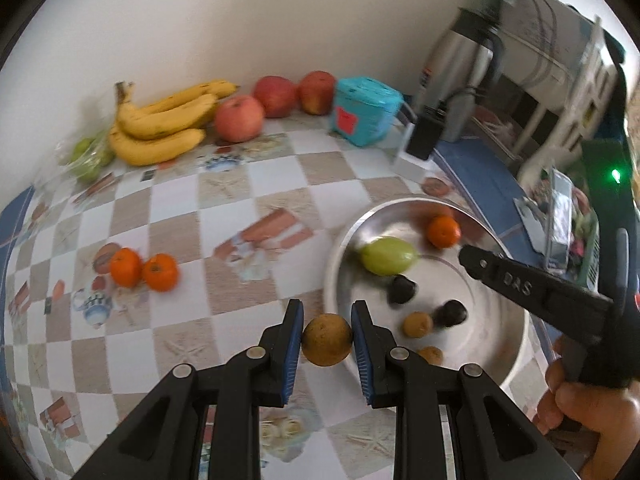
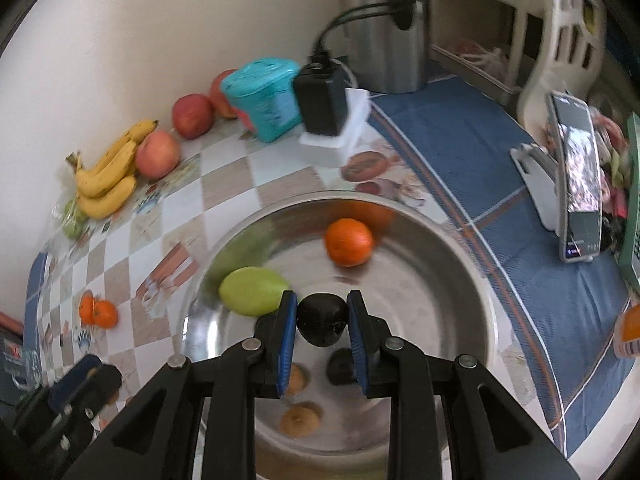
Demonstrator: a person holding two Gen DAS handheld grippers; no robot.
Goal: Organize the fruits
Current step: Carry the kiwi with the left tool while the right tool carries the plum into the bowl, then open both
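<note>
My left gripper (image 1: 327, 338) is shut on a small brown round fruit (image 1: 327, 340), held above the table just left of the steel bowl (image 1: 340, 256). My right gripper (image 2: 322, 322) is shut on a dark purple fruit (image 2: 322, 320) over the bowl (image 2: 460, 272). The bowl holds a green mango (image 2: 252, 291), a tangerine (image 2: 348, 241), another dark fruit (image 2: 340, 366) and two small brown fruits (image 2: 300, 420). Two tangerines (image 1: 143, 269) lie on the checkered cloth. Bananas (image 1: 164, 120), three apples (image 1: 239, 118) and bagged green fruit (image 1: 86, 156) line the wall.
A teal box (image 1: 364, 110), a black charger on a white block (image 1: 420, 140) and a steel kettle (image 1: 460, 76) stand at the back. A phone on a stand (image 2: 576, 176) sits on the blue cloth at right. The right gripper's body (image 1: 532, 292) reaches over the bowl.
</note>
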